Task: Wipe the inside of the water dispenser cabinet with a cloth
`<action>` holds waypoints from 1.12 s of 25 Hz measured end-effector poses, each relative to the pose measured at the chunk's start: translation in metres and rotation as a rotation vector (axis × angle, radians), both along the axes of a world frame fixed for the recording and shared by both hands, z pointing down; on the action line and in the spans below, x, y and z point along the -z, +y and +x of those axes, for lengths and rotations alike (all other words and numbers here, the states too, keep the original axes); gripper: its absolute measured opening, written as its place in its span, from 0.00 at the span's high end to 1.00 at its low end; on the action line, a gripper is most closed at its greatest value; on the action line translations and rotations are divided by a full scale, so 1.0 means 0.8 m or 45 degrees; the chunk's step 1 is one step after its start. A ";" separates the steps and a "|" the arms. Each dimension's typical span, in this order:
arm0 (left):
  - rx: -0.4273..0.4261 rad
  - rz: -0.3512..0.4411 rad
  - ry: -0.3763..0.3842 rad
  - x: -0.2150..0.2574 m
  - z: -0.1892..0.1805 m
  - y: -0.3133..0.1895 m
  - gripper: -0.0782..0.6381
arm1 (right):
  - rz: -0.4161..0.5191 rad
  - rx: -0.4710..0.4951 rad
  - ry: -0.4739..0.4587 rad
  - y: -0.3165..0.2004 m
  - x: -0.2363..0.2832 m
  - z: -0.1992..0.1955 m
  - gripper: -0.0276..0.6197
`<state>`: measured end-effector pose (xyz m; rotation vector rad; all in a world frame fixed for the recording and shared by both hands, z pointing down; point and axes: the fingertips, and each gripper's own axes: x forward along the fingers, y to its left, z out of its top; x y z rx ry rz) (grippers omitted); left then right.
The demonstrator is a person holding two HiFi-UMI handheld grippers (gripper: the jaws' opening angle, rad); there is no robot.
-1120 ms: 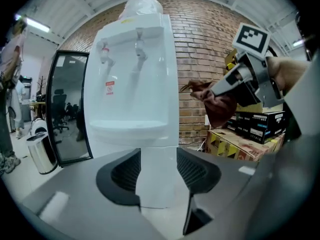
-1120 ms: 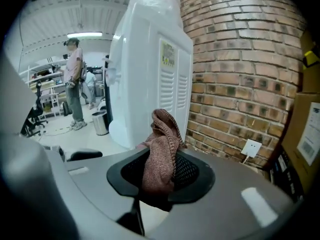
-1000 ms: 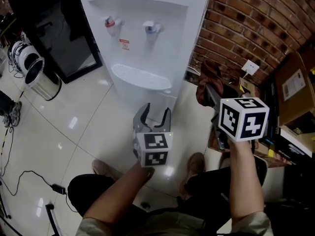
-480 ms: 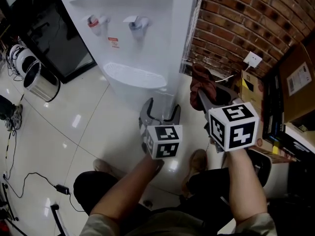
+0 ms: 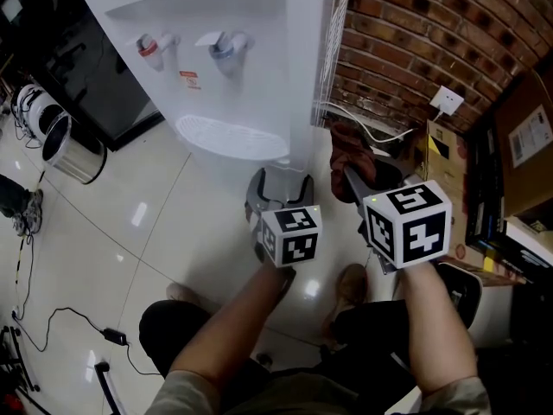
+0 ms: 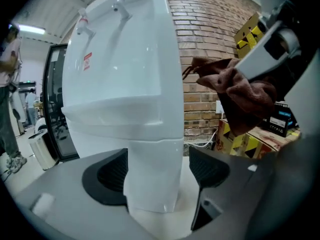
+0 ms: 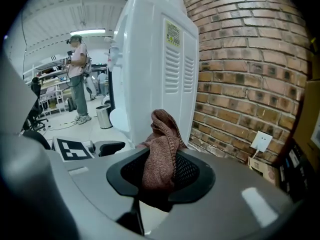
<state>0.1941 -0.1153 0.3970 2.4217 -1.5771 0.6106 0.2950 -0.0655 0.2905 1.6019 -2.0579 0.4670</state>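
- Shiny tiled floor (image 5: pixel 130 223) fills the head view's left half, with a steel bin (image 5: pixel 67 141) near the left edge. It plays no part in the job.
- Next over is the white water dispenser (image 5: pixel 259 59), with two taps and a drip tray up top. Its lower cabinet front (image 6: pixel 152 174) looks shut as far as the left gripper view shows, so no wiping has started.
- The left gripper (image 5: pixel 281 186) sits right in front of that lower front. Its jaws have just been opening and now stand wide apart. The cabinet front is framed between them, but nothing is pinched and the pads don't seem to press on anything.
- The right gripper (image 5: pixel 356 173) is beside the dispenser's right side, jaws clamped on the brown cloth (image 5: pixel 346 150), which bunches up out of the top.
- A brick wall (image 5: pixel 415 33) and cardboard boxes (image 5: pixel 527 145) are on the far right.
- The step in hand looks like the approach, with the cloth ready and the free gripper lined up to open the door.
- The next move probably means catching the door's edge or handle with the left jaws and swinging it clear. The handle isn't visible yet, so the person would have to find it first.
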 end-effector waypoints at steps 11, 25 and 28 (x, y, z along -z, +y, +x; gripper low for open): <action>0.044 0.039 0.002 0.002 -0.006 -0.012 0.37 | 0.004 0.018 -0.005 -0.002 0.001 0.000 0.76; 0.041 0.017 0.000 0.003 -0.028 0.009 0.34 | 0.011 0.022 -0.005 0.001 0.005 0.002 0.76; 0.019 0.015 -0.026 0.004 -0.039 0.024 0.36 | 0.003 0.051 -0.004 0.002 0.006 -0.006 0.76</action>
